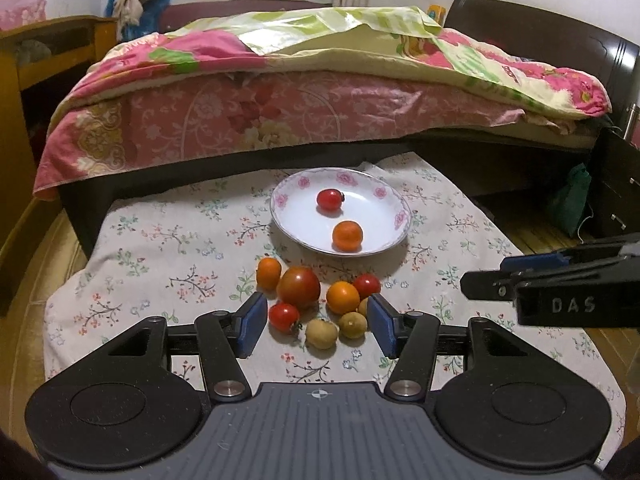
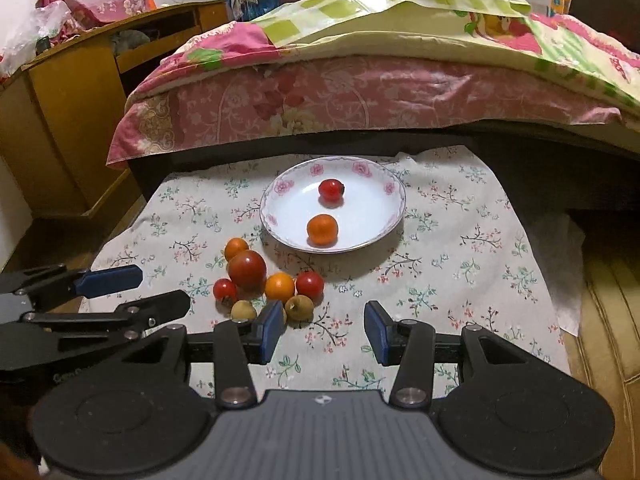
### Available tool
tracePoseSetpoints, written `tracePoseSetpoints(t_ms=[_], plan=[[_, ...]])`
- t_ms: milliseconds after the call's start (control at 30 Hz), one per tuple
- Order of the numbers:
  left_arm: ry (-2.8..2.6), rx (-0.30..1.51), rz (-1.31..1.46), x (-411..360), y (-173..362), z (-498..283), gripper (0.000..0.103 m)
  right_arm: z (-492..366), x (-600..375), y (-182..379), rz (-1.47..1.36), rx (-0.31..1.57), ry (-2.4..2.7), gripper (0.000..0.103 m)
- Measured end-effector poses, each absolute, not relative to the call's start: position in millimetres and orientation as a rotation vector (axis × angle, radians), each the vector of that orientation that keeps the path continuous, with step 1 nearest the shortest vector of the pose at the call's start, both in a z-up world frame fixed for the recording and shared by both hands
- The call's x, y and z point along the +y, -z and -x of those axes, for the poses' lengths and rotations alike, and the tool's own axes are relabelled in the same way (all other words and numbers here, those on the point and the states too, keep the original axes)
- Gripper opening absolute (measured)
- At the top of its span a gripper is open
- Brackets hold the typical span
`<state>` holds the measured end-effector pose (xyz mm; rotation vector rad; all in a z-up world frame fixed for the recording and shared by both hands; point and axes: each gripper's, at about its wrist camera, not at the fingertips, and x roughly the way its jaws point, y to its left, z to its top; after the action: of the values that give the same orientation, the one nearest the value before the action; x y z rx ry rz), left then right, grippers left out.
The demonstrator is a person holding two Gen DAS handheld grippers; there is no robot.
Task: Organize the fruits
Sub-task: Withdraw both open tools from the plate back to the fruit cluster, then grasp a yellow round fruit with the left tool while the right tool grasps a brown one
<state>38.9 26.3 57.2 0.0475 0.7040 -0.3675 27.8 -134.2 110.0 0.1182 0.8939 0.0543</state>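
Note:
A white flower-rimmed plate (image 1: 298,220) (image 2: 288,212) sits on the floral cloth and holds a red tomato (image 1: 330,199) (image 2: 331,189) and an orange (image 1: 347,235) (image 2: 322,229). In front of it lies a pile: a large tomato (image 1: 299,287) (image 2: 247,267), two oranges, two small red tomatoes and several small brown fruits (image 1: 321,333). My left gripper (image 1: 317,326) (image 2: 164,287) stands open at the pile's near side; the small fruits show between its pads, which press on nothing. My right gripper (image 2: 324,332) (image 1: 484,274) is open over bare cloth, just right of the pile.
A bed (image 1: 280,112) with a pink floral quilt rises right behind the cloth. A wooden desk (image 2: 72,92) stands to the left. A dark cabinet (image 1: 616,184) and a green bag (image 1: 570,200) are on the right. Wooden floor borders the cloth on both sides.

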Motion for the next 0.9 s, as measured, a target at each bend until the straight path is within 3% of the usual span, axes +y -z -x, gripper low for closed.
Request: tracePoseSetpoints(t_ms=[500, 900], plan=[[0.394, 0.800, -0.160, 16.8, -18.1, -61.3, 0.063, -68.7, -123.2, -41.9, -0.045, 0.951, -0.165, 0.044], [0.407, 0.820, -0.199, 10.6, 2.6, -74.7, 0.063, -95.2, -114.2, -26.1, 0.014, 0.973, -0.250, 0.044]])
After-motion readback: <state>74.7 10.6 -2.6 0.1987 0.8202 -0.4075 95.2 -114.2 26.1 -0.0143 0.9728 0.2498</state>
